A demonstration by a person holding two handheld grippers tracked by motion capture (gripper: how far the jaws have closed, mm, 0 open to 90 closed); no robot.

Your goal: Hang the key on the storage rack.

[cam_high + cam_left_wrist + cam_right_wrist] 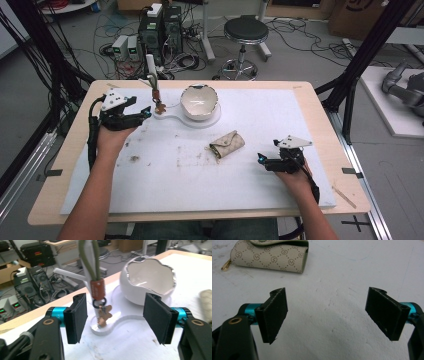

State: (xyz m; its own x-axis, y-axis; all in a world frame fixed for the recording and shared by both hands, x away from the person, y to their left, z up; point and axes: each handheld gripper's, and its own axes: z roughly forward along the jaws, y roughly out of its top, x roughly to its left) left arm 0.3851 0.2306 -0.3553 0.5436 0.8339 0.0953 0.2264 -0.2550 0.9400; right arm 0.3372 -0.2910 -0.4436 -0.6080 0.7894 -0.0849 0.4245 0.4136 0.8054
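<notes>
Near the bench's far edge, left gripper [115, 316] gapes beside hung keychain [98, 293]; withdrawing carelessly could snag it, toppling stand [106, 327]. Right gripper [327, 315] released, empty.

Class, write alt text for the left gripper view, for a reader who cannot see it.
The left gripper stands open before a keyring with a green cord, brown tag and small charm, hanging on a white stand. To the right, on the same stand, sits a white bowl with a wavy silver rim.
</notes>
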